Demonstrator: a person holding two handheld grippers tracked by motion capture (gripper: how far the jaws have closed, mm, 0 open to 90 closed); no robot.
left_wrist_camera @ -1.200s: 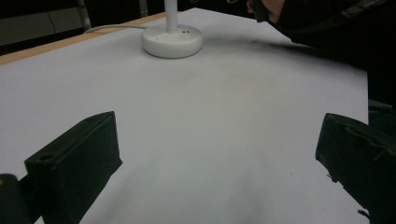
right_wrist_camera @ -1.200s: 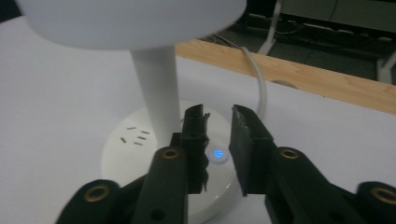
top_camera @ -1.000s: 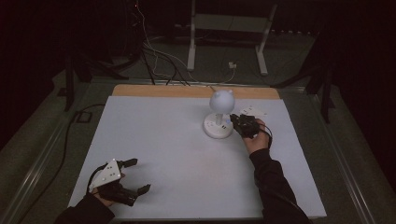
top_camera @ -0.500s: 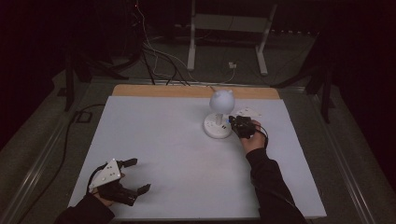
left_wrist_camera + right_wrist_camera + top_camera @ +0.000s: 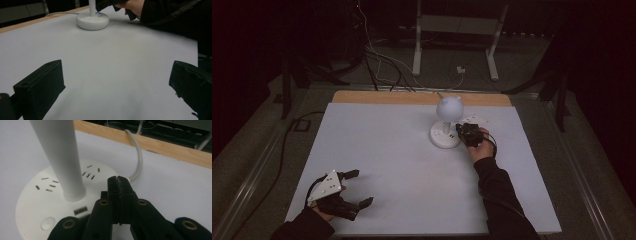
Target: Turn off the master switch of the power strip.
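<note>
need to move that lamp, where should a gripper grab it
Grip the white stem just above the round base, coming in level from the side: the upright stem is slim enough for open jaws, while the base is too wide and flat, and the globe head is round.

A white lamp (image 5: 445, 125) stands upright near the table's far edge, sockets in its round base.

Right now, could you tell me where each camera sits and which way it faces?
High view: above the person's side, looking forward and down on the table; both forearms, left gripper, right gripper.
Left gripper view: rides the left gripper, looking across the table at the lamp; open jaws, the other hand.
Right gripper view: rides the right gripper, over the lamp base; jaws shut.
All share the lamp.
</note>
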